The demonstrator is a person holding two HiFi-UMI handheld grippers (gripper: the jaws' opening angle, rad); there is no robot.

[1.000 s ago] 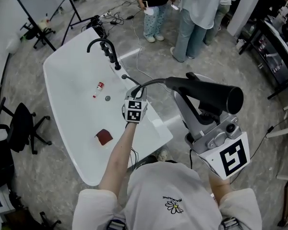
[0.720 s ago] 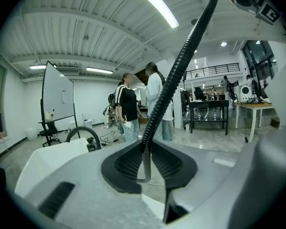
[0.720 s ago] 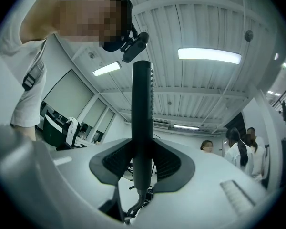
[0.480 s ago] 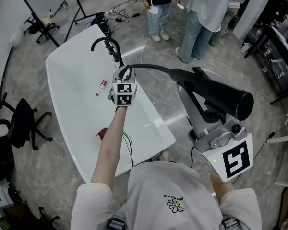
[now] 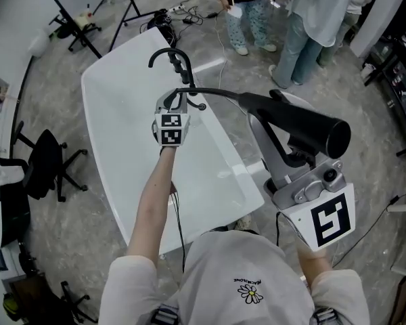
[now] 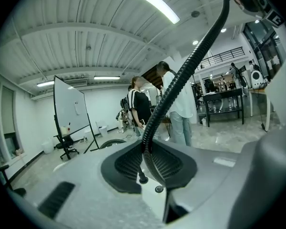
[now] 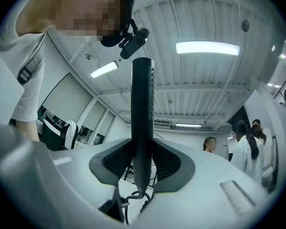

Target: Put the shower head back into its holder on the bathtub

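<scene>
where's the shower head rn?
Head view, right of centre: the black shower head is right of the bathtub, clamped in the right gripper; its hose runs left to the left gripper, shut on it near the black faucet.

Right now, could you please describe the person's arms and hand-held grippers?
The grey plastic left hand-held gripper and matching right hand-held gripper each carry a white cube with black square markers and have black ribbed pads. A thin black cable hangs by the left forearm. The sleeves are short and white.
</scene>
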